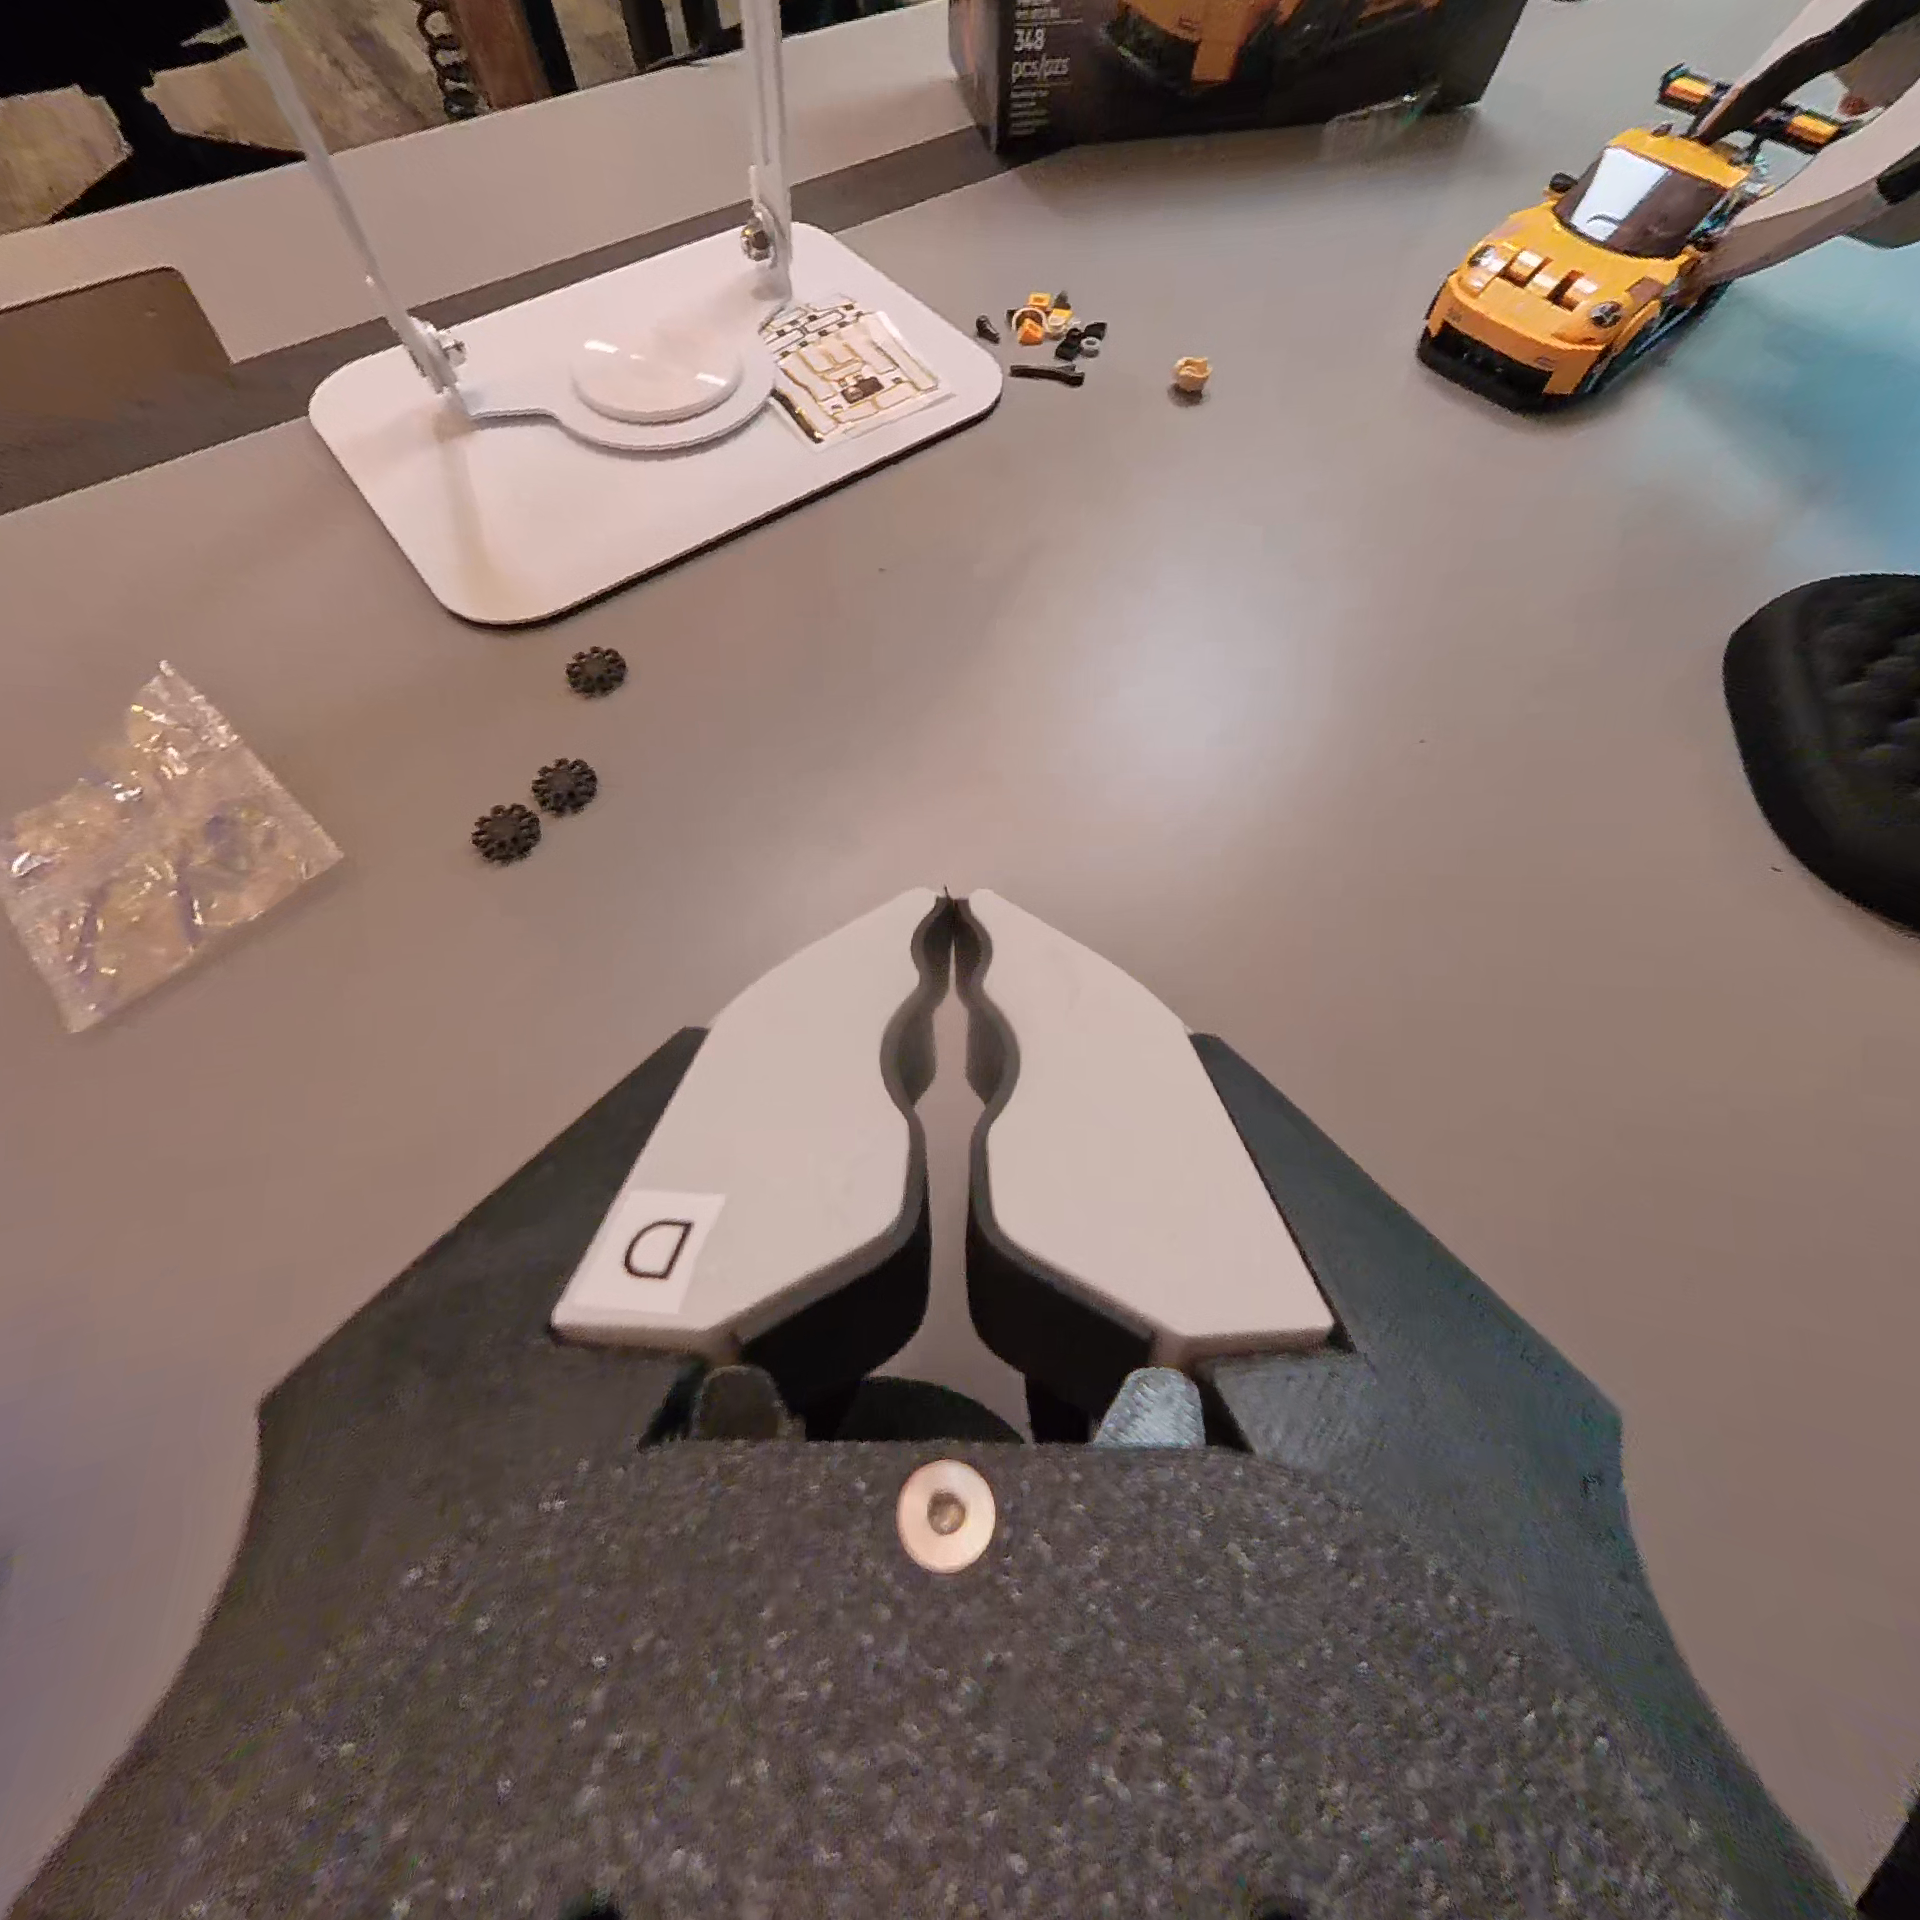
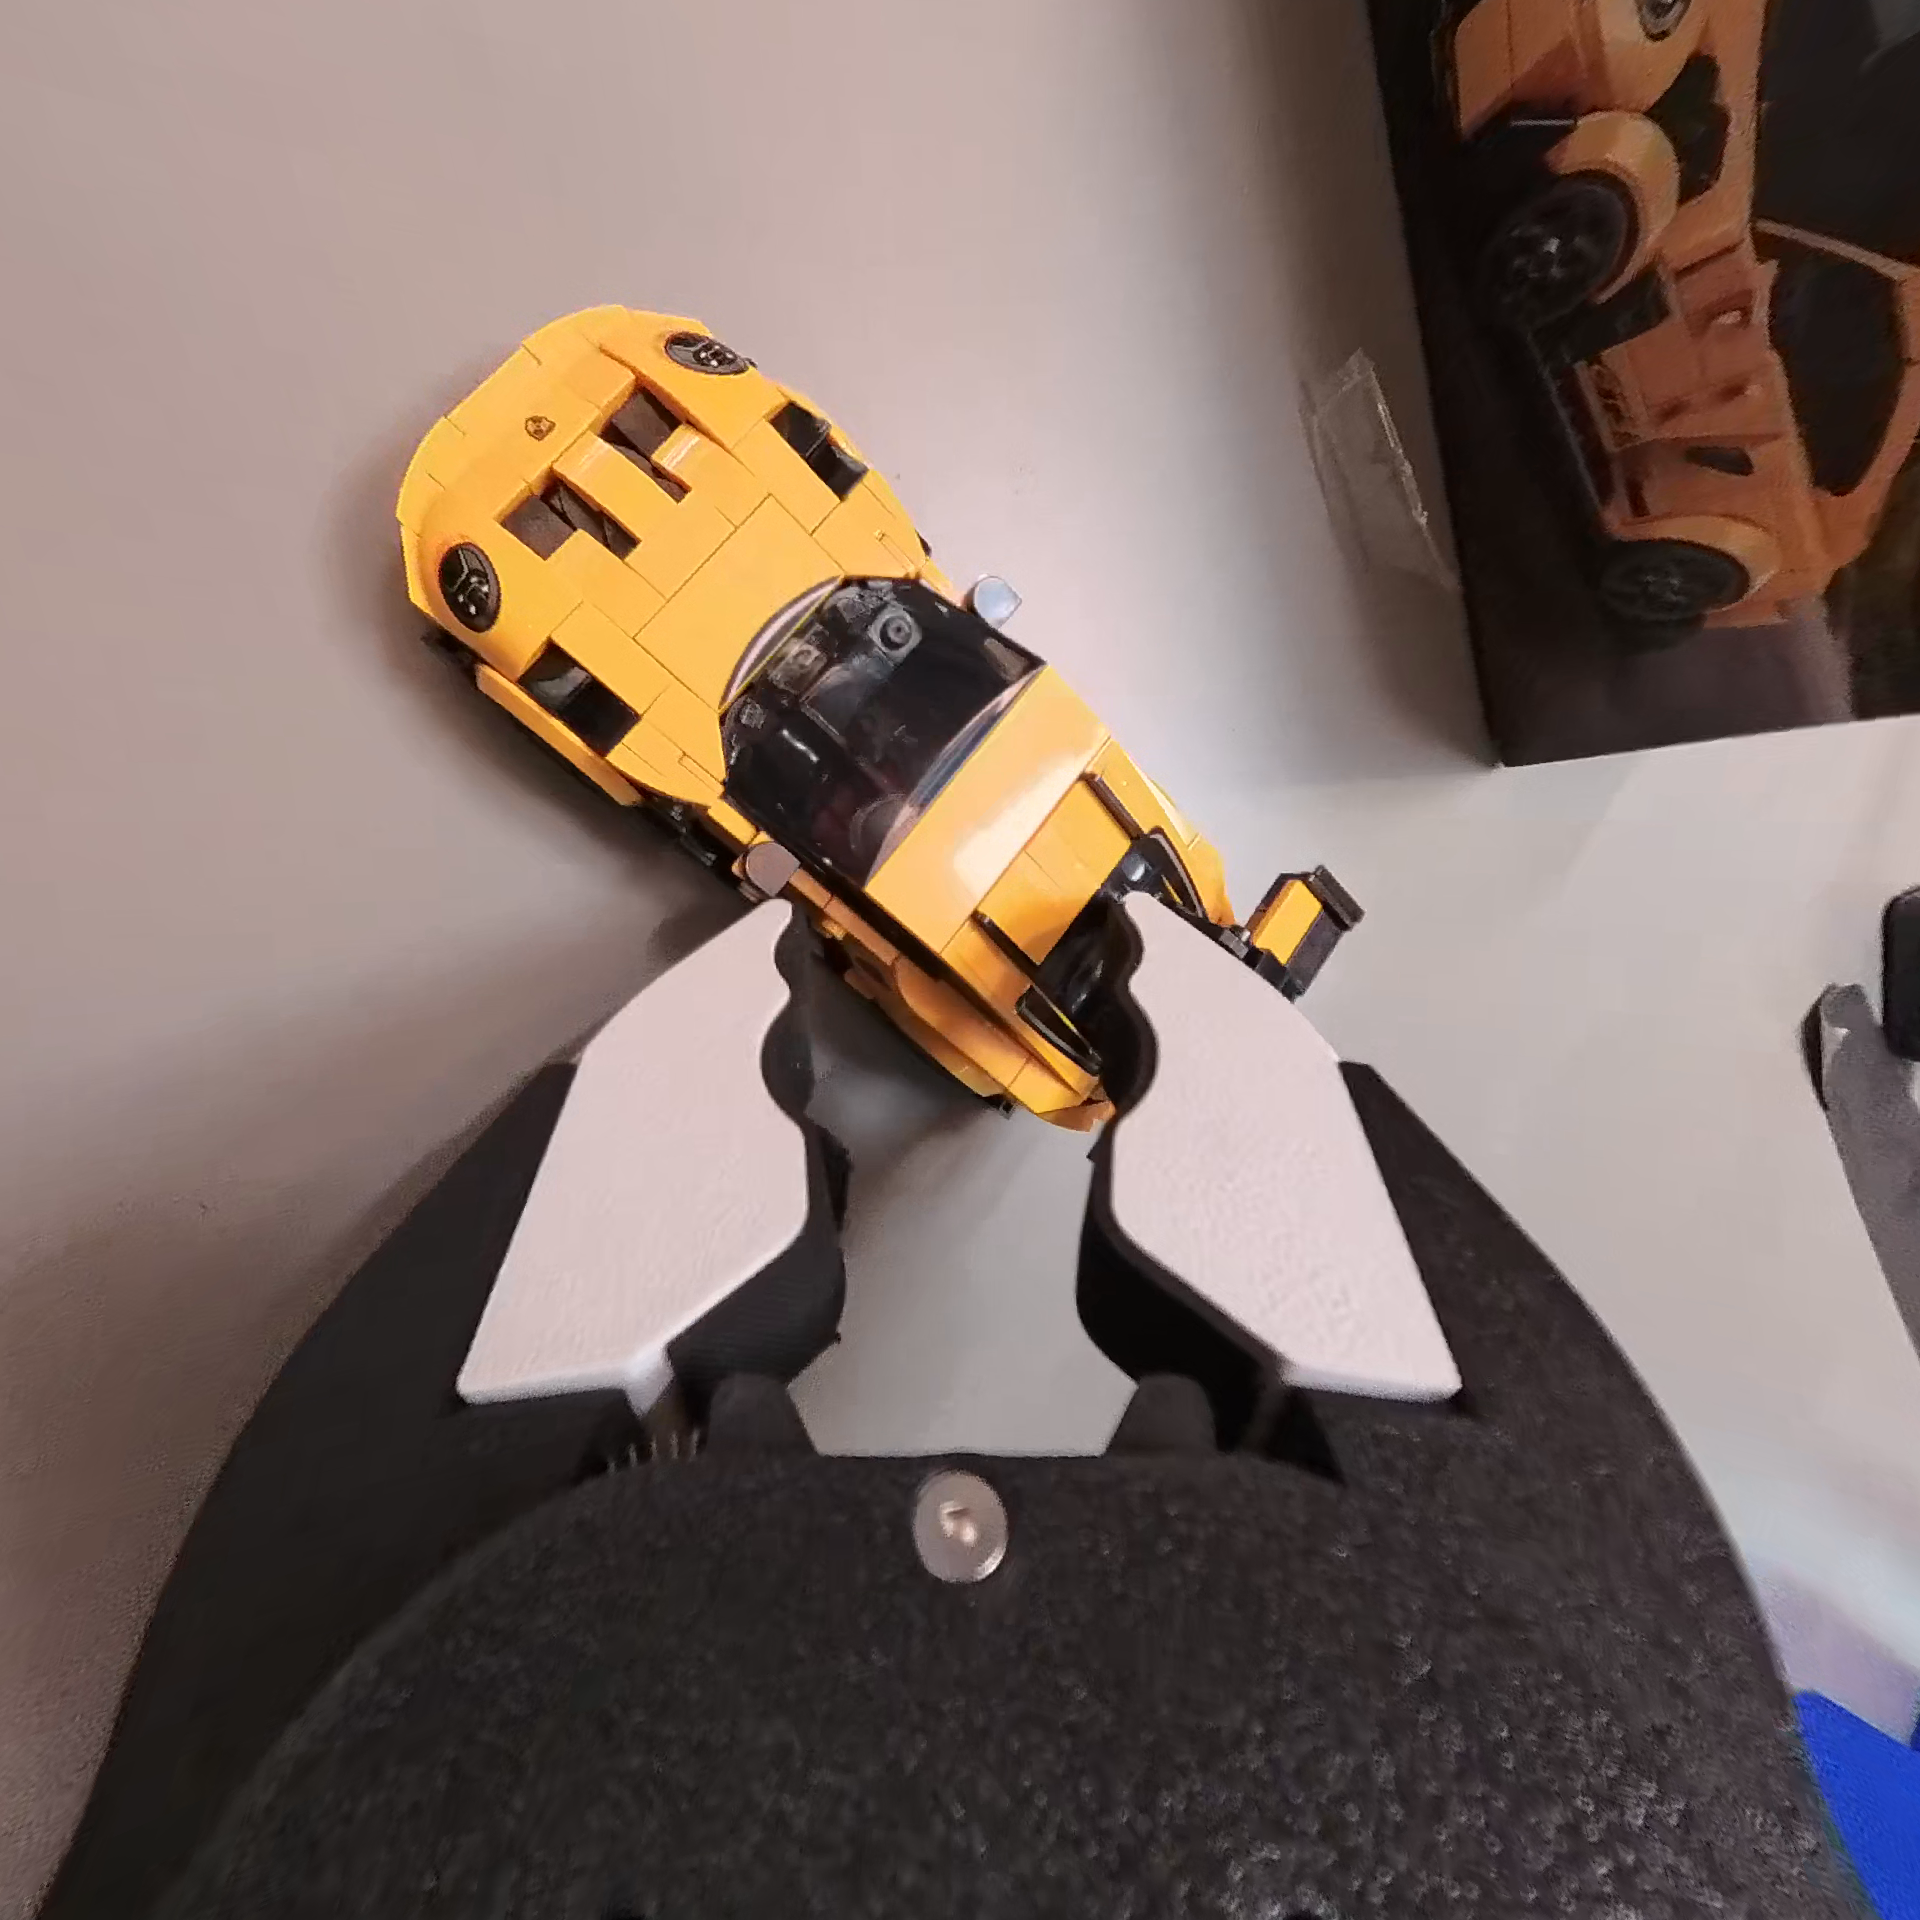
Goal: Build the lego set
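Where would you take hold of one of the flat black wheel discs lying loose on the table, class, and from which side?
Take the nearest black wheel disc by its toothed rim, from above, one finger on each side. It lies flat on the table, so no side face offers itself. The left claw, shut and empty, is nearest; open it first.

Hidden and cropped regions

Box (image 1: 1226,73) cropped by upper edge; small loose pieces (image 1: 1049,338) too tiny to identify; car (image 2: 790,665) rear hidden between tool fingers.

Grey table (image 1: 1143,675) with yellow car (image 1: 1558,281)
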Available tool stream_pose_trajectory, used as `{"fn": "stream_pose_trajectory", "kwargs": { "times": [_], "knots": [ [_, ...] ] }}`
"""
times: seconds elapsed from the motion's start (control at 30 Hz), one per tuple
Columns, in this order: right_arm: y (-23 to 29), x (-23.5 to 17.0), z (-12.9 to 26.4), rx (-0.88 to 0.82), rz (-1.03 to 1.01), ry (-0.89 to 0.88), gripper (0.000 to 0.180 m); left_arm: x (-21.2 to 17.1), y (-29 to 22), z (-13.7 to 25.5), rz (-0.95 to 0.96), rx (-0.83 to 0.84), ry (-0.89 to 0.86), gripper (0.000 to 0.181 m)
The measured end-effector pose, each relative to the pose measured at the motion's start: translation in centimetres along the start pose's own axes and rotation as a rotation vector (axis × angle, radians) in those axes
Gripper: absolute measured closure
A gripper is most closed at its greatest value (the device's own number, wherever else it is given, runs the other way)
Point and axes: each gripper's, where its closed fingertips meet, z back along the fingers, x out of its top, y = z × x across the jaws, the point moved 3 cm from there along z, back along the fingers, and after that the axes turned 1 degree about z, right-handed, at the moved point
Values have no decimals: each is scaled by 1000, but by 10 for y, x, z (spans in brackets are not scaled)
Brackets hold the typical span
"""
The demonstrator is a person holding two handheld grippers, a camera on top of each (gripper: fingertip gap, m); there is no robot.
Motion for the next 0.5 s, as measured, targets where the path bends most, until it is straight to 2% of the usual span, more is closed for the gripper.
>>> {"fn": "stream_pose_trajectory", "kwargs": {
  "times": [0.37,0.5],
  "knots": [
    [10,11,-1,6,30,35,126,-10,3,-4,-6,37,15,181],
    [43,47,-1,87,49,-46,127,-10,4,-3,-10,42,8,181]
  ]
}}
